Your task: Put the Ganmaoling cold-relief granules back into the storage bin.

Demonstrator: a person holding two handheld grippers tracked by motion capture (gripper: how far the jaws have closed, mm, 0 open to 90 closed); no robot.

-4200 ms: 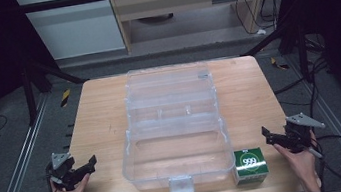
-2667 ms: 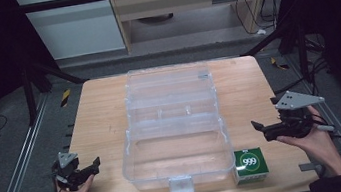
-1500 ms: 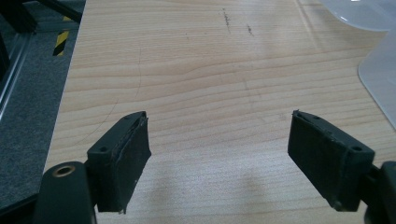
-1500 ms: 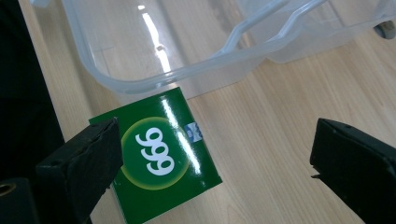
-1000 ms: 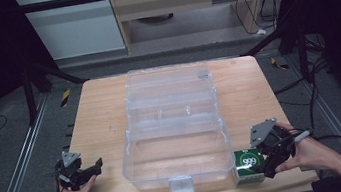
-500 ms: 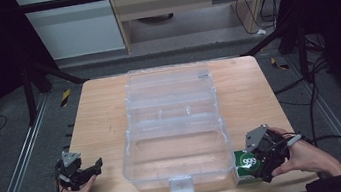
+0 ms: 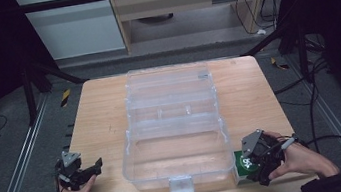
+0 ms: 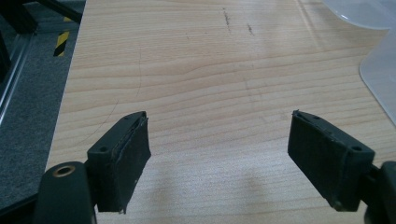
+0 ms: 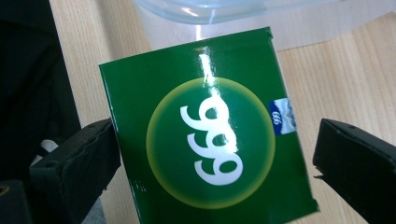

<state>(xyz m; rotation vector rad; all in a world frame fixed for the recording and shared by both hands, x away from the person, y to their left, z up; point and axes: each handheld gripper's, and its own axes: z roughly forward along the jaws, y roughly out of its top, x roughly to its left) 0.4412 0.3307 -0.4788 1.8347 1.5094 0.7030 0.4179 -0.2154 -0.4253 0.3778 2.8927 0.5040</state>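
Note:
A green box with a white "999" in a yellow-ringed circle lies on the wooden table, right beside the front right corner of a clear plastic case. My right gripper hovers over this box, open, with one jaw on each side of it. The left-hand jaw sits at the box's edge and the other stands a little off it. My left gripper rests near the table's front left corner, open, with bare wood between its jaws.
The clear plastic case stands open in the middle of the table, its lid tilted back towards the far edge and a latch at its front. Its rim shows at the right of the left gripper view. Metal rails and cables lie on the floor around the table.
My right gripper came in from the table's right edge and lowered over the green box, now straddling it. The left gripper has barely moved.

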